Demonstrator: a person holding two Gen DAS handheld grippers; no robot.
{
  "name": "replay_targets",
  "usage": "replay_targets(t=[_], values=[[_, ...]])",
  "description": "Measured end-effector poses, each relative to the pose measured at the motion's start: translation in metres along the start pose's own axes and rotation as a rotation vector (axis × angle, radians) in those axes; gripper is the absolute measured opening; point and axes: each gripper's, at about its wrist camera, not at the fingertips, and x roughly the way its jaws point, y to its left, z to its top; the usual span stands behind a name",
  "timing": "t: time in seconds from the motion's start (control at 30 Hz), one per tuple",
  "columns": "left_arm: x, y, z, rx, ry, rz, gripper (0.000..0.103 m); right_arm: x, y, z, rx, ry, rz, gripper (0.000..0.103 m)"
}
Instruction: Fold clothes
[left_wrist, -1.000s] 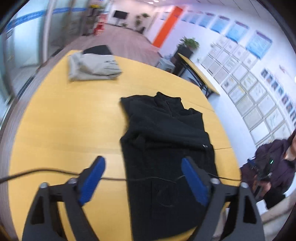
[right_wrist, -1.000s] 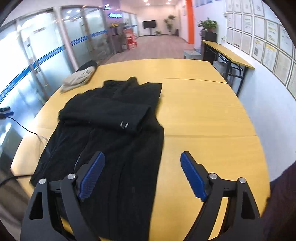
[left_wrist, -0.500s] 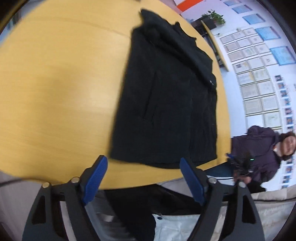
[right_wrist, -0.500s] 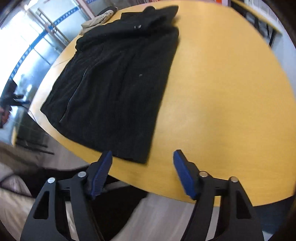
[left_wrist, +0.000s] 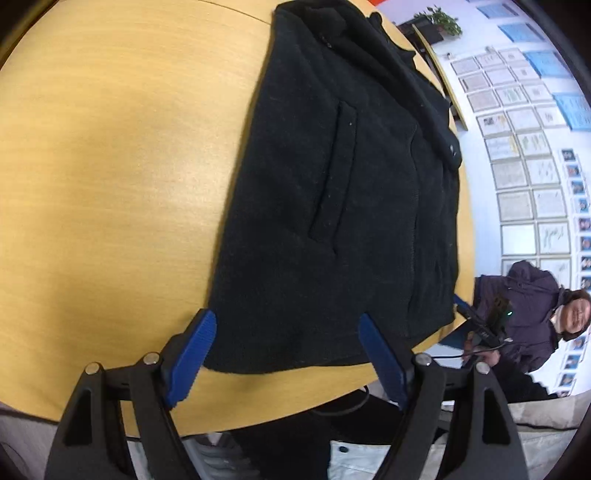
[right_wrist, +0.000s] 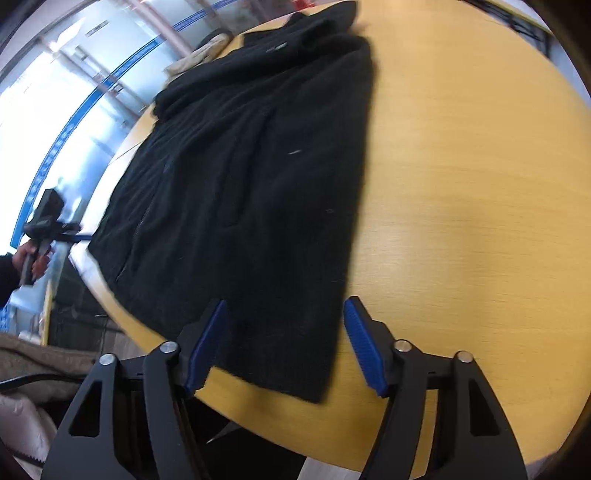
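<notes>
A: Where does the black fleece jacket (left_wrist: 332, 206) lie against each tool?

B: Flat on the yellow wooden surface (left_wrist: 110, 166), hem nearest the cameras. The left tool (left_wrist: 286, 354) hangs over the hem with both blue pads spread wide; the left pad (left_wrist: 192, 354) sits just at the jacket's left hem corner, the other pad over the hem further along. Nothing is between them.

A: And the other one?

B: The right tool (right_wrist: 284, 341) is also spread open, empty, straddling the jacket's (right_wrist: 251, 177) right hem corner near the surface's (right_wrist: 461, 184) edge.

A: Further out along the jacket?

B: A slit pocket, then a sleeve folded across the chest, then the collar at the far end.

A: Anything hard to make out?

B: Whether the pads touch the cloth, I cannot tell. The right view is motion-blurred. Beyond the collar there, a pale folded garment (right_wrist: 207, 50) is mostly hidden. Past the jacket's right edge, a person in a dark coat (left_wrist: 528, 314) is partly cut off by the surface.
</notes>
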Motion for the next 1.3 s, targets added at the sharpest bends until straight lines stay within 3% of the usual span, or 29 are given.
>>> replay_targets(t=[0.1, 0.2, 0.37, 0.5, 0.53, 0.57, 0.7, 0.77, 0.8, 0.83, 1.0, 1.3], values=[[0.002, -0.004, -0.001, 0.098, 0.021, 0.018, 0.083, 0.003, 0.002, 0.000, 0.003, 0.000, 0.001, 0.050], [0.004, 0.003, -0.001, 0.117, 0.040, 0.011, 0.083, 0.005, -0.002, -0.002, 0.029, 0.007, -0.015, 0.036], [0.004, 0.015, 0.008, 0.110, 0.065, -0.035, 0.085, 0.002, -0.006, -0.002, 0.069, 0.023, -0.008, 0.036], [0.006, 0.018, 0.015, 0.095, 0.108, -0.077, 0.096, -0.001, -0.009, 0.002, 0.122, 0.040, 0.011, 0.036], [0.008, 0.018, 0.014, 0.095, 0.116, -0.082, 0.100, -0.001, -0.010, 0.003, 0.126, 0.055, 0.015, 0.031], [0.013, 0.016, 0.016, 0.101, 0.135, -0.098, 0.100, 0.003, -0.012, 0.004, 0.133, 0.081, 0.028, 0.010], [0.030, 0.007, 0.024, 0.098, 0.194, -0.137, 0.100, 0.009, -0.011, 0.007, 0.155, 0.103, 0.039, 0.009], [0.035, 0.004, 0.026, 0.080, 0.208, -0.148, 0.094, 0.009, -0.010, 0.006, 0.162, 0.103, 0.034, 0.009], [0.039, 0.003, 0.027, 0.068, 0.218, -0.148, 0.066, 0.009, -0.009, 0.006, 0.166, 0.103, 0.030, 0.009], [0.045, 0.007, 0.025, 0.040, 0.234, -0.137, 0.021, 0.009, -0.008, 0.006, 0.168, 0.101, 0.029, 0.009], [0.051, 0.009, 0.022, -0.028, 0.233, -0.108, 0.019, -0.011, 0.004, 0.007, 0.134, 0.073, 0.042, 0.008], [0.017, 0.014, -0.017, -0.134, 0.164, -0.163, 0.018, -0.044, 0.046, 0.007, 0.052, 0.065, 0.114, 0.007]])
